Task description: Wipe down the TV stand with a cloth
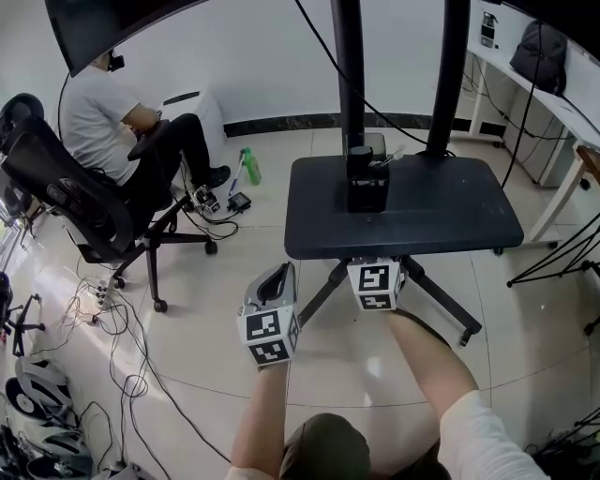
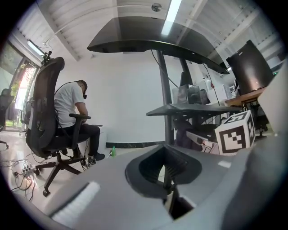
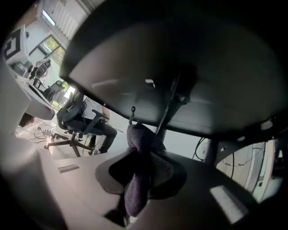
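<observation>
- The right claw is clamped on a dark purple cloth, just below the front edge of the TV stand.
- The left claw is closed to a slit and empty, in front of the stand, towards its left.
- To wipe well, lift the cloth onto the stand's top, press it flat, and sweep overlapping passes around the black box at the stand's rear.
- That box's contents are not visible.

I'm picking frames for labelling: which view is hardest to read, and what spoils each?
Right gripper view is hardest: dark under the TV stand shelf, with the cloth in the jaws soft; left gripper view: fisheye bending, a bright ceiling light, the left gripper itself blurred; head view: evenly lit, sharp, mild sheen on the floor.
</observation>
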`<act>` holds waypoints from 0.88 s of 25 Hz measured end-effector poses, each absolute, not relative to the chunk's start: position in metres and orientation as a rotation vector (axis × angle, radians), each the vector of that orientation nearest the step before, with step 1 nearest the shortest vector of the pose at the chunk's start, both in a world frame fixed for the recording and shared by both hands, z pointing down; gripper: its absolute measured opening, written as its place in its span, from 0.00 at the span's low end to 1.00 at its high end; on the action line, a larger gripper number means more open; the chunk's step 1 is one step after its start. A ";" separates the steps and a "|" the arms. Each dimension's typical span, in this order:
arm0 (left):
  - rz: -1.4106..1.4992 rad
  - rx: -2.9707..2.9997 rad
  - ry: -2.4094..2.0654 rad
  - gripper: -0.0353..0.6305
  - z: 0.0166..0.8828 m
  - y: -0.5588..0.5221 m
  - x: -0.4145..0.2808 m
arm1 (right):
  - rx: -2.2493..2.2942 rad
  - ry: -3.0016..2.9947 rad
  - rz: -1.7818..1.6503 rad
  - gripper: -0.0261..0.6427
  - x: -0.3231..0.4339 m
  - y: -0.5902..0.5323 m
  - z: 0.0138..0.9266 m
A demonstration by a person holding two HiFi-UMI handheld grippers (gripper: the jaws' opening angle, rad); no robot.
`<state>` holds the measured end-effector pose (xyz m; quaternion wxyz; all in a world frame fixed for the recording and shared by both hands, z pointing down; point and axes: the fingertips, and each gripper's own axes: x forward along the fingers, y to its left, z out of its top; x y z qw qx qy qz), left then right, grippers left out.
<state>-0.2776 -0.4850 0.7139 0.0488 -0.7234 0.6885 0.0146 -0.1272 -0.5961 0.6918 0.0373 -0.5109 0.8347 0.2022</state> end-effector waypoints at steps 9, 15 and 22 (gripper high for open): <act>-0.050 -2.264 2.065 0.16 0.788 -0.534 -0.280 | -1.717 2.829 0.368 0.13 -0.155 -0.676 0.897; -0.247 -2.324 2.163 0.15 0.920 -0.544 -0.306 | -1.691 2.932 0.241 0.13 -0.168 -0.691 0.994; -0.270 -2.220 2.237 0.16 0.949 -0.490 -0.362 | -1.425 3.156 0.197 0.13 -0.261 -0.638 1.072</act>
